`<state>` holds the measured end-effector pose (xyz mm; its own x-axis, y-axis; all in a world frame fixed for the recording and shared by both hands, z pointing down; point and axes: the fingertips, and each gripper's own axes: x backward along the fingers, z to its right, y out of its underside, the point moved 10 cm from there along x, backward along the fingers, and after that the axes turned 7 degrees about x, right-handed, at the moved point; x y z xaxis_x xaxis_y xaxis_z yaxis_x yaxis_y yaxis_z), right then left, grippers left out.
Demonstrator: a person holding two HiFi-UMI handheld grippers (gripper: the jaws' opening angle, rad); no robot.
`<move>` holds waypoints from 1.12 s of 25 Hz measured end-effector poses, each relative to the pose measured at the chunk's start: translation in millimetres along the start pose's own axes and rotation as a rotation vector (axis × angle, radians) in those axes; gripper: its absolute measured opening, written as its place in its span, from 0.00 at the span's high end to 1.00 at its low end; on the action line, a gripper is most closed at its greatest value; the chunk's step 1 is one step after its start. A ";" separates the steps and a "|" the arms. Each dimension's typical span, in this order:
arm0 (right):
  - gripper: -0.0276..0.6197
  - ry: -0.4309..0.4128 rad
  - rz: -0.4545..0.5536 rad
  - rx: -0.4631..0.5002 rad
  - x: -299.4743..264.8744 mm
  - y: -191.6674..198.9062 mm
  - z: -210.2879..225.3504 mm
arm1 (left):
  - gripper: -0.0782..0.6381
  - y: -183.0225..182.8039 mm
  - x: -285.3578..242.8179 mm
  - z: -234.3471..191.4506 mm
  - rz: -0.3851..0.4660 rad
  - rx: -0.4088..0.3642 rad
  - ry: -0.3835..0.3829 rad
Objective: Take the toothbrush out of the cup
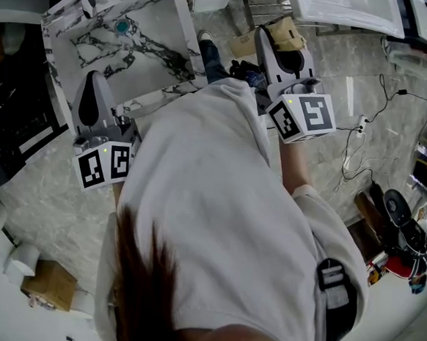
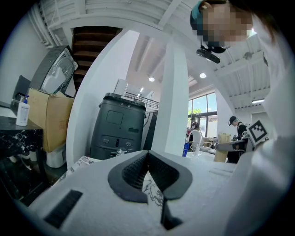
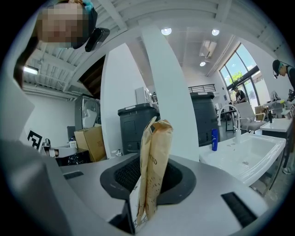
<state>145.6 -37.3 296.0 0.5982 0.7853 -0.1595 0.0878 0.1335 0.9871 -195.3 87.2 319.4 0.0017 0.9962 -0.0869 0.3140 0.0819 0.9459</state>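
No toothbrush or cup shows in any view. My right gripper point(image 1: 277, 39) point(image 3: 150, 159) is held level in front of the person's chest, shut on a flat tan paper packet point(image 3: 156, 138) point(image 1: 289, 32) that stands upright between the jaws. My left gripper point(image 1: 94, 79) point(image 2: 147, 154) is held out at the left over the edge of a marble washbasin counter point(image 1: 128, 42). Its jaws meet at the tips with nothing between them. The person's white shirt point(image 1: 218, 203) fills the middle of the head view.
A cardboard box point(image 1: 50, 282) and paper rolls point(image 1: 19, 257) lie at the lower left on the floor. Cables point(image 1: 371, 127) trail over the floor at the right. A dark bin point(image 2: 117, 126) stands ahead by a white column; a white sink point(image 3: 249, 154) with a blue bottle point(image 3: 214, 139) is at the right.
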 end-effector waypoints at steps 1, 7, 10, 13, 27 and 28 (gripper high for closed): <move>0.82 -0.001 -0.003 -0.001 0.2 0.8 -0.3 | 0.88 0.8 0.4 0.0 -0.003 -0.003 0.001; 0.82 0.013 -0.018 -0.022 5.0 7.0 -1.1 | 0.88 4.0 3.9 1.4 -0.014 -0.006 0.002; 0.82 0.014 -0.026 -0.023 6.1 9.5 -1.0 | 0.88 5.7 4.1 2.0 -0.019 -0.006 0.005; 0.82 0.016 -0.033 -0.027 6.5 11.8 -1.3 | 0.88 8.1 4.2 2.0 -0.030 -0.004 0.008; 0.82 -0.003 -0.070 -0.009 9.0 9.8 -2.2 | 0.88 13.6 3.9 2.7 -0.069 0.018 0.014; 0.82 -0.003 -0.074 -0.009 9.1 9.7 -2.4 | 0.88 13.8 3.8 2.7 -0.071 0.021 0.014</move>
<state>150.0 -27.4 304.1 0.5931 0.7710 -0.2322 0.1249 0.1968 0.9725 -188.4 92.0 331.3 -0.0344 0.9882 -0.1490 0.3325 0.1519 0.9308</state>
